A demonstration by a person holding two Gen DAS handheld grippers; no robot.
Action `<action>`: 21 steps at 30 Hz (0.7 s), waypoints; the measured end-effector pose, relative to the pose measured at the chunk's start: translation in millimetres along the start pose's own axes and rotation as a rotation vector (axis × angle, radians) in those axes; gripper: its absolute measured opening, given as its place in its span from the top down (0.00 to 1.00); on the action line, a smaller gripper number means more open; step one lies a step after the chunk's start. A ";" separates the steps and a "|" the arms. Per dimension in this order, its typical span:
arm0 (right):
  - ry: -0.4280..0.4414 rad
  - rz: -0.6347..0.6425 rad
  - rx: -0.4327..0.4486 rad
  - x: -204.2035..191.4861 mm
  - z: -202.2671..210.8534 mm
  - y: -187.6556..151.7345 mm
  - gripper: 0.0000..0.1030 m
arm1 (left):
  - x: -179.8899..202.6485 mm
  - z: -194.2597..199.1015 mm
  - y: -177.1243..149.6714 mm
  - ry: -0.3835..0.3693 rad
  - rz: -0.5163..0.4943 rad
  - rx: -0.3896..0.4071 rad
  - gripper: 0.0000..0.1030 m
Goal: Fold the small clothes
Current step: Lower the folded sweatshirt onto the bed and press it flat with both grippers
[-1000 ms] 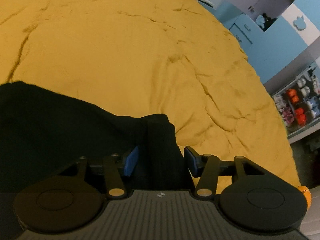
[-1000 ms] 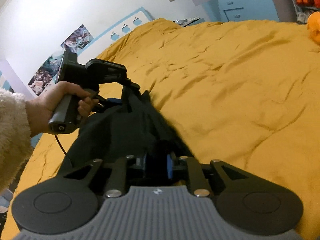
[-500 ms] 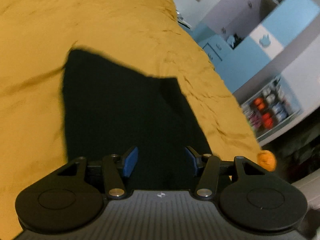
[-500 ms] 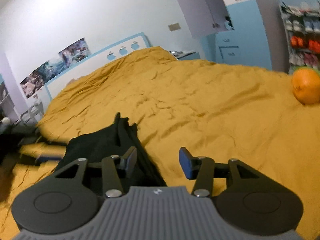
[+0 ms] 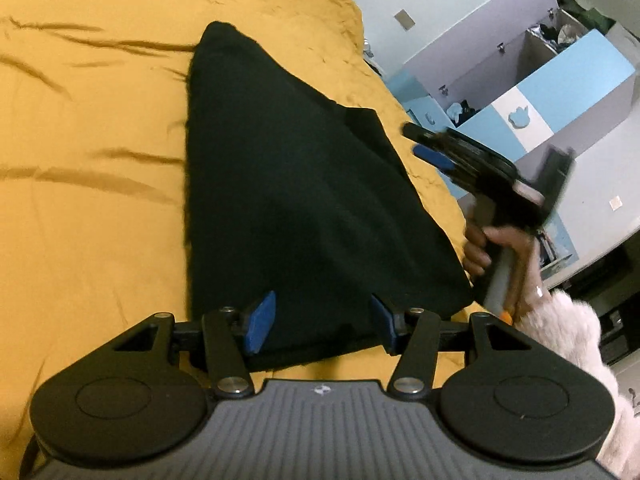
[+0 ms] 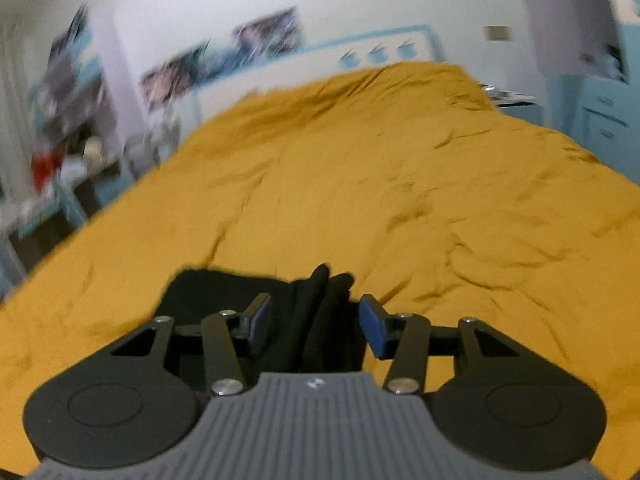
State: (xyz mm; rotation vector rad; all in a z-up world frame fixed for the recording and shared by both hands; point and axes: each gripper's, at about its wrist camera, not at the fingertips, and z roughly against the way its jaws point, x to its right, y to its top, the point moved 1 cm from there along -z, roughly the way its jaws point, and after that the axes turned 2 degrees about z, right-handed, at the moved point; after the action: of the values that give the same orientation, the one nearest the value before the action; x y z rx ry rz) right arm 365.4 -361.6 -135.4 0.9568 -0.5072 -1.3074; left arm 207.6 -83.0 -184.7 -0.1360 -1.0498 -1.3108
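A black garment [image 5: 288, 184] lies spread flat on the yellow bedspread [image 5: 88, 140], narrowing toward the far end. My left gripper [image 5: 322, 308] hovers open over its near edge, blue pads wide apart and clear of the cloth. To the right, a hand [image 5: 488, 240] holds my right gripper [image 5: 420, 144] beside the garment's right edge. In the blurred right wrist view, a bunched fold of the garment [image 6: 320, 288] stands up between the fingers of the right gripper [image 6: 314, 308]. Its jaws are opening, and there is a gap on each side of the fold.
The yellow bedspread [image 6: 360, 180] stretches far ahead to a white and blue headboard. A blue and white wardrobe [image 5: 560, 92] stands past the bed's right side. A fluffy white sleeve [image 5: 560, 320] shows at the lower right. A cluttered shelf [image 6: 60, 140] stands at the left.
The right gripper opened and let go of the bunched black cloth, then swung so the orange left its view. The left gripper swept sideways; the garment now lies flat ahead of it.
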 end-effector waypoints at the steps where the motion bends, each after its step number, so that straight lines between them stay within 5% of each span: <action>1: -0.015 0.027 -0.016 -0.8 -10.1 0.2 0.51 | -0.7 0.3 -0.6 -0.004 -0.007 0.004 0.39; 4: -0.049 0.089 -0.099 -3.8 -44.9 -4.4 0.48 | 0.5 -1.8 -2.8 0.004 -0.040 0.009 0.39; 6: 0.024 0.043 -0.151 2.3 -60.2 -3.5 0.94 | 1.6 -3.4 -4.2 0.012 -0.041 0.010 0.39; 9: 0.051 -0.064 -0.113 16.1 -52.0 2.2 0.97 | 2.9 -0.7 -5.1 0.013 -0.034 0.010 0.39; 12: -0.012 -0.029 -0.144 25.2 -64.0 -11.5 0.96 | -3.2 -3.6 -12.7 -0.007 -0.023 0.009 0.40; 16: -0.021 -0.090 -0.153 43.6 -67.0 -22.0 0.85 | -5.2 -4.8 -15.7 0.004 -0.017 0.011 0.42; 18: -0.051 -0.089 -0.122 45.5 -53.4 -17.4 0.73 | -2.9 -3.0 -15.0 0.010 -0.029 0.004 0.42; 21: -0.032 -0.075 -0.045 36.1 -0.9 -11.4 0.74 | -4.2 11.2 -5.8 0.001 0.022 0.015 0.50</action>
State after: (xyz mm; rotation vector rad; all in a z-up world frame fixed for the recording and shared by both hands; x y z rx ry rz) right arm 368.0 -395.5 -152.1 0.9267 -0.4683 -1.3972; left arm 197.0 -74.9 -183.9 -0.1356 -1.0545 -1.2832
